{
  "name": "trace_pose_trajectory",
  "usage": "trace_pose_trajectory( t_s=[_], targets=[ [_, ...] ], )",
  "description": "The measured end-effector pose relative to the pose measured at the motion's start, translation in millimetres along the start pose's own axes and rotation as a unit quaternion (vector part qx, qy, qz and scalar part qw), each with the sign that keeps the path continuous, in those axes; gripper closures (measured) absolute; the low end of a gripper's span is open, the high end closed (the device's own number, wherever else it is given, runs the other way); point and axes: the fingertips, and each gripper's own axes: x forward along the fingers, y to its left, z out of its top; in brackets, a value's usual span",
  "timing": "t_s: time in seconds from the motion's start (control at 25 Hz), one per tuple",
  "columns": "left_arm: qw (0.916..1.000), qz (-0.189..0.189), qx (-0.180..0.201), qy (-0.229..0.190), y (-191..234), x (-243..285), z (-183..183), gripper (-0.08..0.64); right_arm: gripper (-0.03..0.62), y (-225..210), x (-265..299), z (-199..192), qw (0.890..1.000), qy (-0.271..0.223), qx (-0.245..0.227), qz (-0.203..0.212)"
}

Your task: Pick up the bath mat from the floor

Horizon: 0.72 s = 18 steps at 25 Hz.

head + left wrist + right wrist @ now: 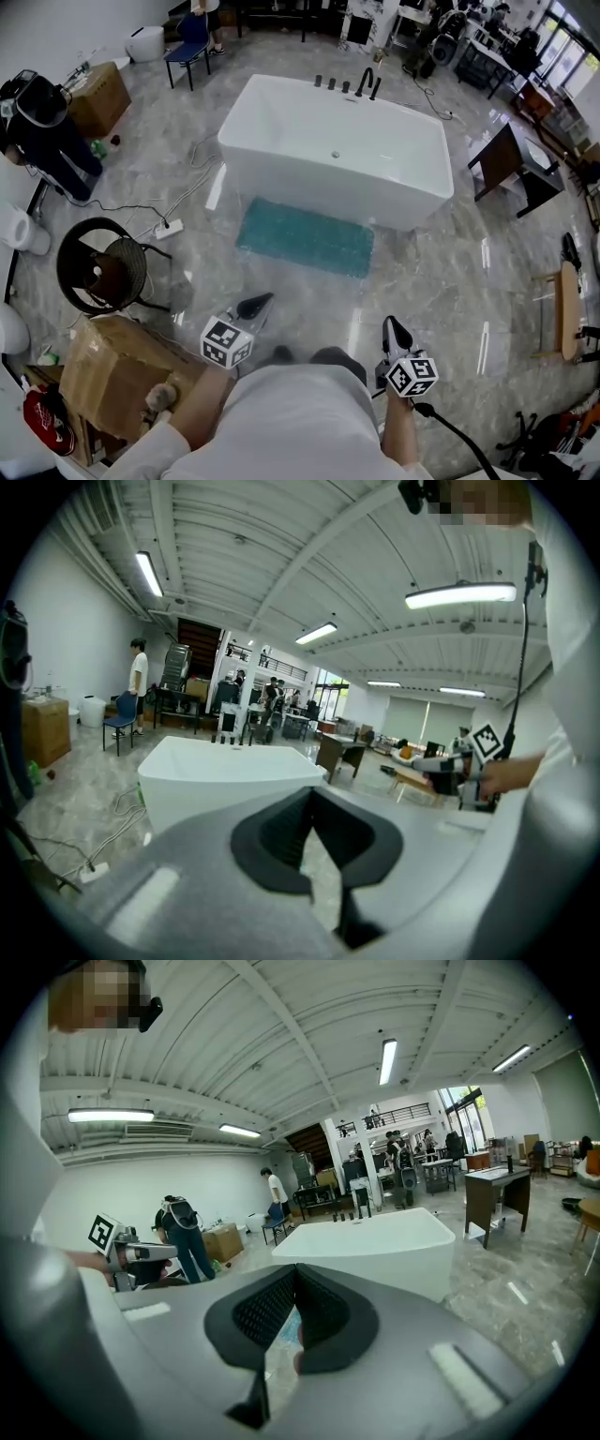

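A teal bath mat [306, 236] lies flat on the marble floor in front of the white bathtub [336, 150]. My left gripper [260, 302] is held at waist height, well short of the mat, its jaws shut and empty. My right gripper [392, 328] hangs level with it on the other side, also shut with nothing in it. In the left gripper view the tub [225, 775] shows past the closed jaws and the mat is hidden. A sliver of the teal mat [285, 1327] shows between the jaw bases in the right gripper view, with the tub [375, 1247] behind.
A black round stool [100, 265] and a cardboard box [120, 370] stand at my left. A power strip with cables [169, 228] lies left of the mat. A dark side table [511, 169] stands right of the tub. A person [47, 131] stands at the far left.
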Motion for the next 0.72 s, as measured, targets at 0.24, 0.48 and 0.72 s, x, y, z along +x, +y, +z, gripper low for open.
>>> trace_pose_trajectory(
  t_s=[0.24, 0.48, 0.72],
  targets=[
    [0.9999, 0.010, -0.003, -0.002, 27.0, -3.1, 2.3, 0.558, 0.588, 17.0, 26.9, 3.0, 1.000, 0.006, -0.010, 0.017],
    [0.9999, 0.015, -0.004, 0.003, 42.0, 10.5, 8.0, 0.558, 0.588, 9.8, 49.0, 7.6, 1.000, 0.012, -0.004, 0.020],
    [0.9998, 0.020, -0.008, 0.005, 55.6, 33.8, 15.5, 0.558, 0.588, -9.5, 81.4, 23.6, 1.000, 0.007, -0.001, 0.029]
  ],
)
